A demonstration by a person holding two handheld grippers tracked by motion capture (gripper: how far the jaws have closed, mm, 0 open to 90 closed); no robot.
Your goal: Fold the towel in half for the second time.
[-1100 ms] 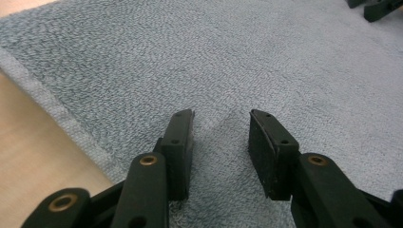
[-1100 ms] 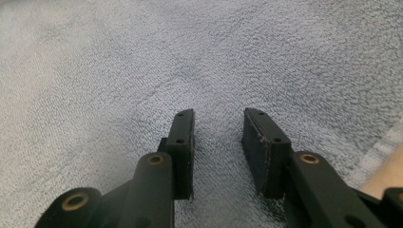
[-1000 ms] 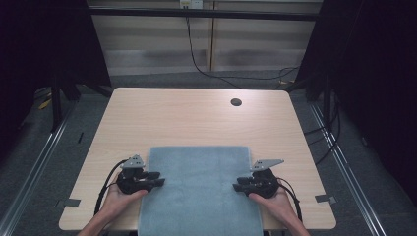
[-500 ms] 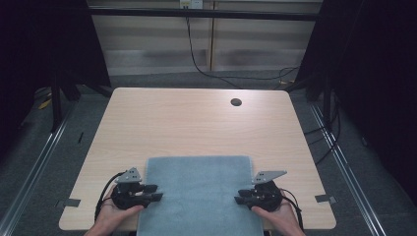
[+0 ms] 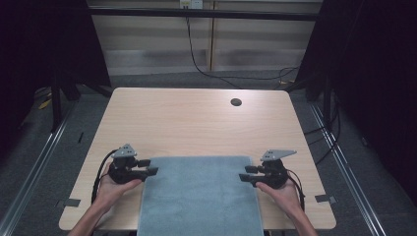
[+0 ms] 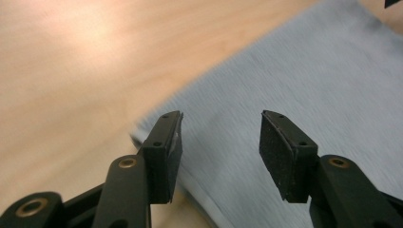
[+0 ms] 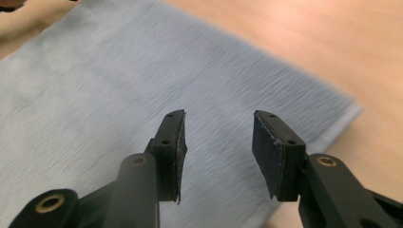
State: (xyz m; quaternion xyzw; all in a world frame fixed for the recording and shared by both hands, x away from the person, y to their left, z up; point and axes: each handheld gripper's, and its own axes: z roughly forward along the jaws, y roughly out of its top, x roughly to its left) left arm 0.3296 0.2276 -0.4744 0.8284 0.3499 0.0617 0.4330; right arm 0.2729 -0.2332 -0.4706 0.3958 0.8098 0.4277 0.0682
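Observation:
A grey-blue towel lies flat on the near half of the wooden table, its front end running over the table's front edge. My left gripper is at the towel's far left corner. Its jaws have just been opening and now stand apart over the towel corner, my left gripper holding nothing. My right gripper is at the far right corner. Its jaws have also just been opening, and my right gripper hovers open above the towel.
A dark round cable hole sits near the table's far right. Bare wood stretches from the towel's far edge to the back. Metal rails run along the floor on both sides, and cables hang behind the table.
The towel's far edge slid a little toward the person. Both grippers then let go of its corners, opened, and lifted slightly away from the cloth.

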